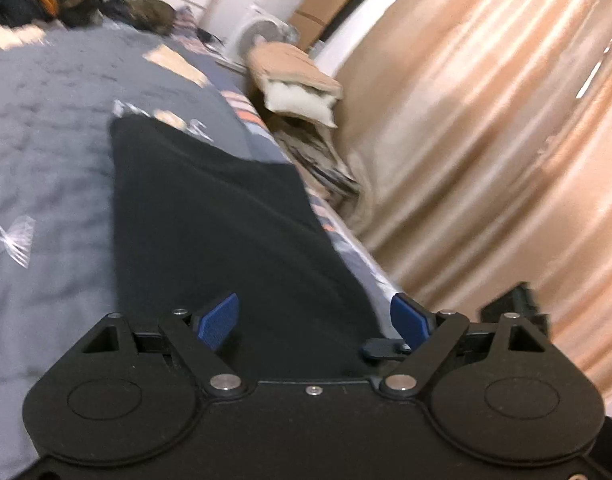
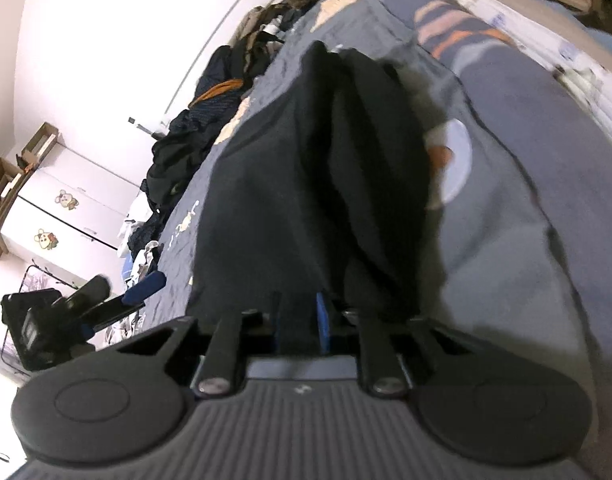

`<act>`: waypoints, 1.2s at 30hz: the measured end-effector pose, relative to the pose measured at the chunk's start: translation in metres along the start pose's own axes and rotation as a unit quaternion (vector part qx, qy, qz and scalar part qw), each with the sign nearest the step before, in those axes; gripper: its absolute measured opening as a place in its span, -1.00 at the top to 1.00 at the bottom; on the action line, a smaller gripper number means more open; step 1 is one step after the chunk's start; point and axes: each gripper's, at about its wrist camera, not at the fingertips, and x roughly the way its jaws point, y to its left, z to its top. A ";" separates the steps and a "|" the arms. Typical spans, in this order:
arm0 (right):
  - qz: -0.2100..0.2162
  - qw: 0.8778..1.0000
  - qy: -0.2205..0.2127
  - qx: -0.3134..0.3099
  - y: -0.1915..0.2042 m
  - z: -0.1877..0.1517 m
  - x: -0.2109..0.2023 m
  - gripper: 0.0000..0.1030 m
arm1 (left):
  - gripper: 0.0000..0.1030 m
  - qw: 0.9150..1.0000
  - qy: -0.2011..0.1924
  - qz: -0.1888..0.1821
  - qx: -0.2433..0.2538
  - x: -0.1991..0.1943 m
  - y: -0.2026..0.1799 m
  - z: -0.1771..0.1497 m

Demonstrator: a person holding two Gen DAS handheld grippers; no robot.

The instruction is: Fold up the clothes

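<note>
Lying on the bed point(image 1: 45, 128), the black garment point(image 1: 209, 216) looks seemingly folded long.

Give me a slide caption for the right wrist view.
Right gripper pinches a black garment lying on the grey bedspread.

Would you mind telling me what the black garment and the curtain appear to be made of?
Black garment: probably a soft matte knit or fleece; it shows no shine and drapes in thick, rounded folds. Curtain: likely a smooth satin-like synthetic, judging by bright glossy streaks along its pleats.
</note>
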 end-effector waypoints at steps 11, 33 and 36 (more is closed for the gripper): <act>-0.032 0.999 0.000 -0.035 0.014 -0.003 0.001 0.75 | -0.63 0.998 0.052 0.030 -0.025 0.019 0.029 -0.013; -0.199 0.965 -0.099 -0.141 0.108 -0.006 -0.024 -0.42 | -0.92 0.987 -0.046 0.154 0.018 -0.040 0.000 0.005; -0.190 0.967 -0.101 -0.137 0.113 0.001 -0.019 -0.43 | -0.95 0.987 -0.049 0.148 0.024 -0.041 -0.006 0.006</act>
